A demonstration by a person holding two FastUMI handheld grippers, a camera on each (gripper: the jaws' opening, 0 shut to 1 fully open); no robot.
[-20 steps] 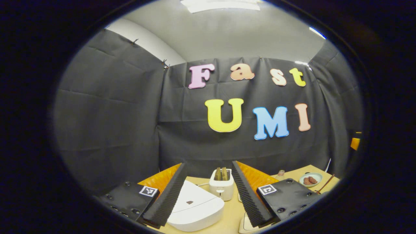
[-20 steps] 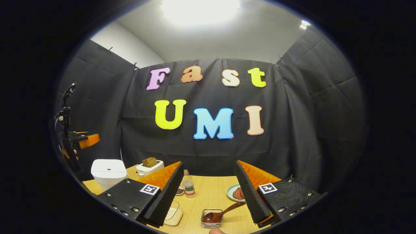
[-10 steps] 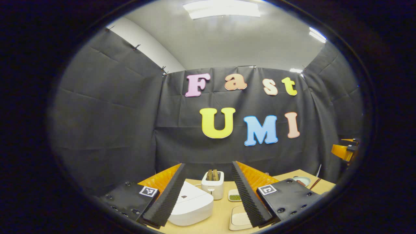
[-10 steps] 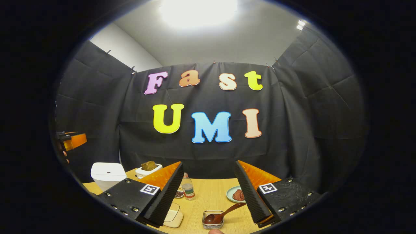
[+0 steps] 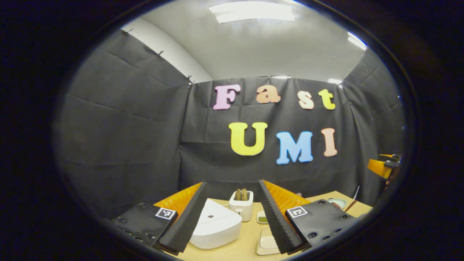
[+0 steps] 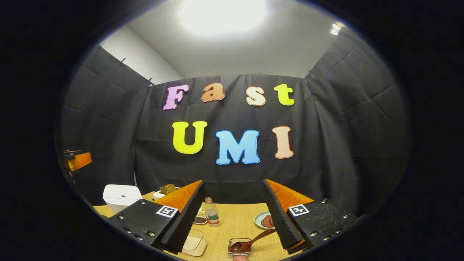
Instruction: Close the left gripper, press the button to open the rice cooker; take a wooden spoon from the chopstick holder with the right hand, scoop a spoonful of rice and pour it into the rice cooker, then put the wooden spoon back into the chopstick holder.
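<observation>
Left gripper view, near field: left gripper (image 5: 231, 217) held above the wooden table (image 5: 250, 243), fingers spread wide, nothing between them. Through the gap, toward 7 o'clock of centre-bottom, the white rice cooker (image 5: 214, 226) sits on the table with its lid down; the small dark button mark is visible on the lid top. Just right of the cooker, at about 5 o'clock, a pale square dish (image 5: 267, 243) lies partly behind the right finger. Farther back, at 6 o'clock, a white toaster (image 5: 241, 204) with two slices of bread standing in its slots; beside it a small dish of green contents (image 5: 262, 218). Toward 4 o'clock, a pale green plate (image 5: 339, 203) near the table's far edge. At 3 o'clock, at the rim, part of the right gripper (image 5: 380, 166) is seen.

Right gripper view, near field: right gripper (image 6: 233, 217) also spread wide, empty, above the table. At 6 o'clock, right at the bottom edge, a small clear holder (image 6: 239, 248) with the wooden spoon (image 6: 250, 242) lying in it, bowl down, handle angled up toward 2 o'clock. At 7 o'clock, the pale square dish. Mid field: a small bottle (image 6: 211, 213) upright, a dish of dark beans (image 6: 199, 219) to its left, the green plate holding brownish food at 5 o'clock. Farther, at 8 o'clock, the rice cooker, closed, with the toaster behind it. At 9 o'clock, the left gripper's tip at the rim.
</observation>
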